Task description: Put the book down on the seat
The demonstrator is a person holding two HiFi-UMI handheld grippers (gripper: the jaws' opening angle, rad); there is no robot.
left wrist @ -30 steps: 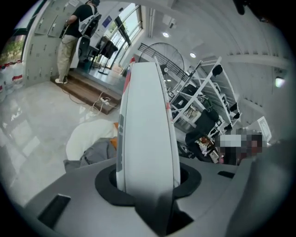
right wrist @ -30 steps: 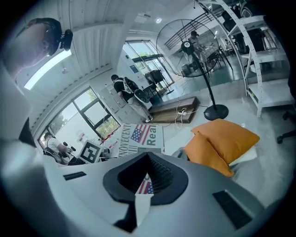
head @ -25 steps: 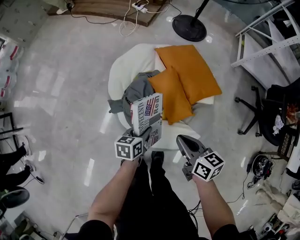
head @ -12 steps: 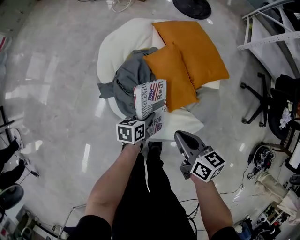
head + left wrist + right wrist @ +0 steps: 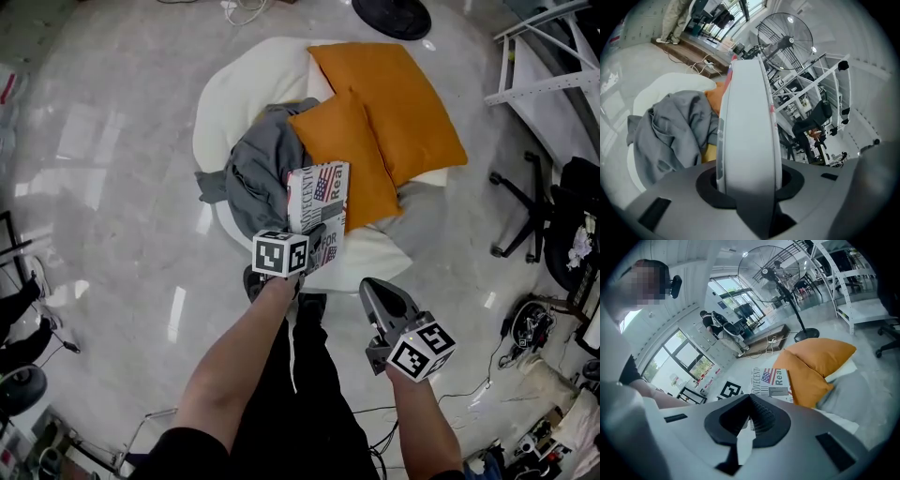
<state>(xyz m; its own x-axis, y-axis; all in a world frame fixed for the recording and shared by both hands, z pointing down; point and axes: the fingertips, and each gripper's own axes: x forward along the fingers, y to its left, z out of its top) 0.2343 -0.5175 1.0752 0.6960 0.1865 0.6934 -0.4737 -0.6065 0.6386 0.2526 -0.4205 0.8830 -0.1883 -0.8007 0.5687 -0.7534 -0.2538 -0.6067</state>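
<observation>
Left gripper (image 5: 749,183): jaws clamped on 1 end of the book (image 5: 319,192). In the left gripper view the book is seen edge-on, filling the gap between them. Right gripper (image 5: 749,420): jaws pressed together, nothing between. It is held low and off to the side of the person's legs, judged idle so that the drop is left to 1 hand.

Book: carried cover-up and tilted, out over the front of the seat (image 5: 234,89). It is above the grey cloth (image 5: 251,169) and just beside the small cushion (image 5: 345,164). Judged not yet laid down. The end grip is judged to let the far end be lowered first.

Seat is crowded: 2 orange cushions, with the large cushion (image 5: 403,103) at the back, and the cloth at left. Bare white is left mostly at the front, the likely landing spot.

Hidden: the book's near end is covered by the marker cube in the head view. Whether the book touches the cloth cannot be told from above. In the left gripper view the seat's middle is blocked by the book.
</observation>
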